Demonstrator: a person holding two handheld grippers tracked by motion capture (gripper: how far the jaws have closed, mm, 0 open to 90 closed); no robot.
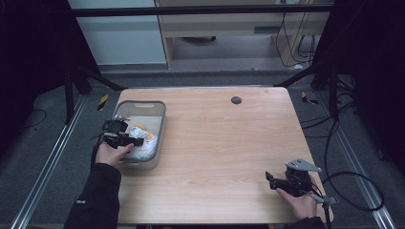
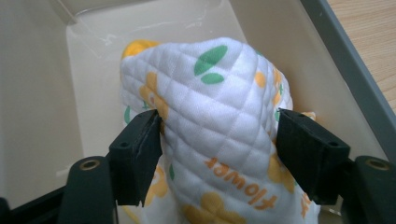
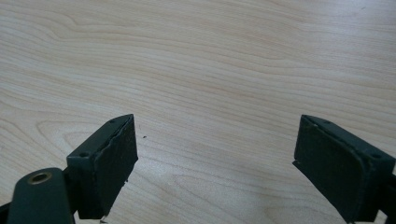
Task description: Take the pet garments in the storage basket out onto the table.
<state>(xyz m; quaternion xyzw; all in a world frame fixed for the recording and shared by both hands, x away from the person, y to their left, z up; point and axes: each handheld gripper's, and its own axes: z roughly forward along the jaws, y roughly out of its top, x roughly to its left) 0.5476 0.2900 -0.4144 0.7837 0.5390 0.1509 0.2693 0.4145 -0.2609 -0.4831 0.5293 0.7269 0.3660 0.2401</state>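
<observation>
A white quilted cloth [image 2: 219,107] printed with orange flowers and green leaves lies bunched inside a grey plastic bin [image 1: 160,125] at the table's left. My left gripper [image 1: 136,141] reaches into the bin, and in the left gripper view its [image 2: 215,126] two pads touch the cloth's raised fold on either side, pinching it. The cloth [image 1: 143,138] shows white and orange inside the bin in the high view. My right gripper [image 1: 270,180] rests near the front right corner of the table. Its [image 3: 215,140] jaws stand wide open over bare wood with nothing between them.
The bin's pale walls [image 2: 37,93] close in around the cloth. The wooden table [image 1: 215,143] stretches between the two hands, with a small black round grommet [image 1: 236,100] near its far edge. A cable [image 1: 353,191] trails off the table's right side.
</observation>
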